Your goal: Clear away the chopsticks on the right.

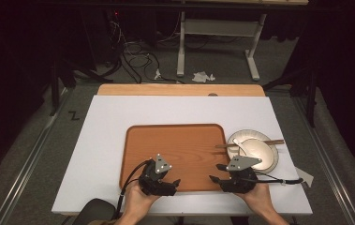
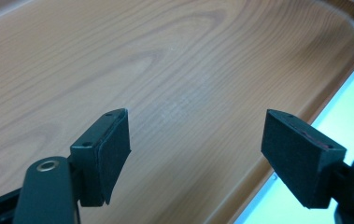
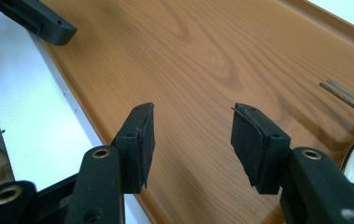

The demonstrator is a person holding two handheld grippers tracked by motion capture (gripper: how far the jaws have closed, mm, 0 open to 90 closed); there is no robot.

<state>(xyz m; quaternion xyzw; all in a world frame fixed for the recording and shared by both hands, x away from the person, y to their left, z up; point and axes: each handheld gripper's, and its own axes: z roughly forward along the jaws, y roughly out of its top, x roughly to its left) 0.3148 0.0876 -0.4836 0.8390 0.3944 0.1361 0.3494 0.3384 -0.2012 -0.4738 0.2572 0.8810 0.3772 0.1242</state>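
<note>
Both hands sit at the near edge of the wooden tray (image 1: 173,145), w/ left gripper (image 1: 171,183) and right gripper (image 1: 218,176) over its near strip. Each is released, jaws spread wide, nothing between them; the gripper views show bare tray grain under the pads. Just right of the tray is a stack of white plates (image 1: 255,150), touching its right rim, w/ chopsticks (image 1: 250,144) laid across plates and tray corner. Likely next: fetch chopsticks or plates. Approach low from tray side, pinch both sticks together near the middle so they don't scissor. Plate count and whatever lies on the top plate are hard to make out.
</note>
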